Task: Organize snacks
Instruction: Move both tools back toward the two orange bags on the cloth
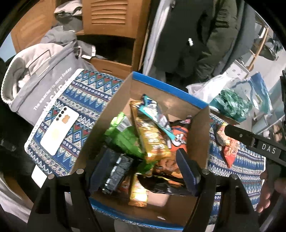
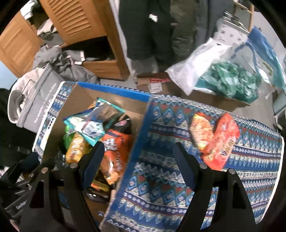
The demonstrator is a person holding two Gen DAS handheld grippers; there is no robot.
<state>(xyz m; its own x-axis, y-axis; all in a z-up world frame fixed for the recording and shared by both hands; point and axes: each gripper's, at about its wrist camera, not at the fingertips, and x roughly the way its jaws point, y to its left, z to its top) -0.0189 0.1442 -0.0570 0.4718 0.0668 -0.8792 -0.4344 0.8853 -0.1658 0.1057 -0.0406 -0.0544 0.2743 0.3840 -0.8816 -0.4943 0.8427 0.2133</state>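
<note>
My left gripper [image 1: 143, 160] hangs over the cardboard box [image 1: 200, 135], its jaws standing wide with nothing pinched between them, only the heap of snacks below: a green packet [image 1: 123, 137], a gold packet [image 1: 152, 139] propped on end, a teal-edged wrapper [image 1: 155, 114] lying across it and an orange bag [image 1: 180, 133] against the box's right wall. My right gripper [image 2: 138, 152] straddles that same right wall, jaws apart and empty, one finger over the orange bag inside the box and the other over the cloth outside it. To my mind the step in hand is fetching the two packets that are not yet in the box: a red bag [image 2: 223, 141] and a paler orange-yellow packet [image 2: 201, 133] touching it, both lying on the cloth well to the right of the box. I would carry the right gripper across to them, keep the jaws wide, take the red bag by its near edge rather than its slippery middle, and close gently so the contents are not crushed. The box sits on a blue, red and white patterned tablecloth [image 2: 160, 178]; a white phone [image 1: 59, 130] lies left of the box, with a grey bag [image 1: 44, 71] just beyond it. Behind the box are wooden louvred cabinets [image 1: 114, 16], hanging dark coats [image 1: 187, 35] and, to the right, plastic bags [image 2: 214, 71] with something green inside.
</note>
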